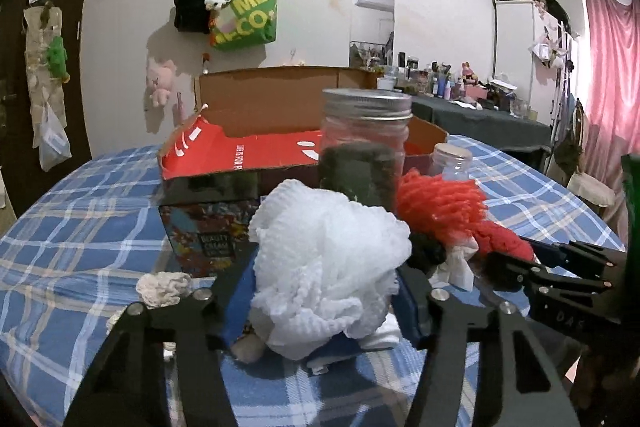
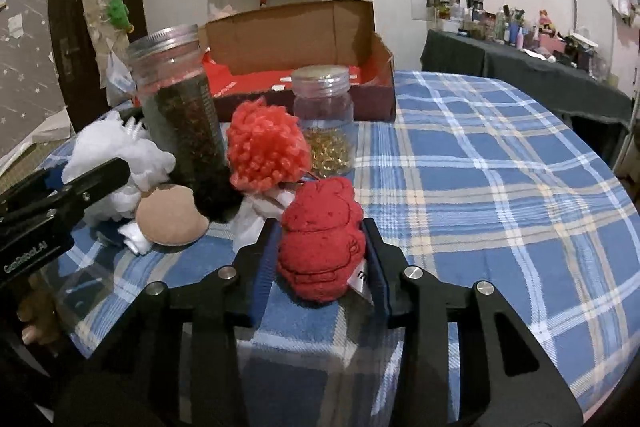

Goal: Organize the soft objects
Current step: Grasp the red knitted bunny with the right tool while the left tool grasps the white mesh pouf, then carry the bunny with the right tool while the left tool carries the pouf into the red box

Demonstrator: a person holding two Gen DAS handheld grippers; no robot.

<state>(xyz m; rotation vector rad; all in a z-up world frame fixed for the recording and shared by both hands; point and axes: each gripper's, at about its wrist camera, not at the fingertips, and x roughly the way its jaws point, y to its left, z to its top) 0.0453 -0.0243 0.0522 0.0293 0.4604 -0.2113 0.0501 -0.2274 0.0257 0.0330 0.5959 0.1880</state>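
We hold a gripper in each hand over the blue plaid cloth (image 2: pixel 500 163), both tilted down toward the cluster of things in front of the open cardboard box (image 2: pixel 344 27). Our left gripper (image 1: pixel 324 303) comes in low, its blue pads pressed against either side of the white mesh puff (image 1: pixel 324 263), which bulges up between them and fills the gap. Seen from the right wrist, the left gripper (image 2: pixel 60 203) reaches in from the left edge, with fingers of our hand (image 2: pixel 36 327) visible beneath it. Our right gripper (image 2: pixel 324 259) pinches the red plush toy (image 2: pixel 320 239) between its pads; the toy stands upright on the cloth with a white tag showing at its right side. From the left wrist, the right gripper (image 1: pixel 560 275) enters from the right, its tips at that red toy (image 1: pixel 504 243). Just behind sit an orange-red yarn pompom (image 2: pixel 266 143), a tall metal-lidded jar (image 2: pixel 176 99) with dark contents and a smaller jar (image 2: pixel 324 119) holding gold pieces. A tan round cushion (image 2: pixel 172 219) lies between the puff and the red toy.
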